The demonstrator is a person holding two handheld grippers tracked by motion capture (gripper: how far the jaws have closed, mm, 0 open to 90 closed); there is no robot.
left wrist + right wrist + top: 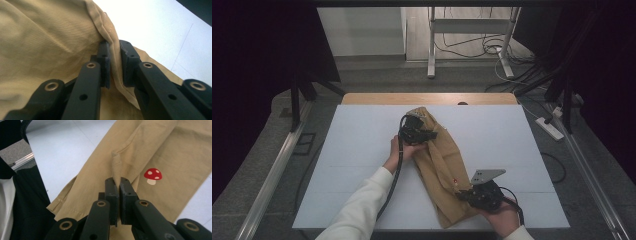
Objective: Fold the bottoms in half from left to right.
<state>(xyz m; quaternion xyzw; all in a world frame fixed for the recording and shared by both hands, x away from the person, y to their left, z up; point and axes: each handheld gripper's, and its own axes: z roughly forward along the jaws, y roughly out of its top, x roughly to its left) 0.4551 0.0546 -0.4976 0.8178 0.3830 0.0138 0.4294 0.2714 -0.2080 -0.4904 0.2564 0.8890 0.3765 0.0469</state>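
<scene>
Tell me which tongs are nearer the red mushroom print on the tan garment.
Right. The right tongs pinch a fold beside the mushroom print; the left tongs grip the tan garment at its far end.

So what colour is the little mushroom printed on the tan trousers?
The mushroom has a red cap with white spots and a pale stalk, clearest in the right gripper view.
</scene>
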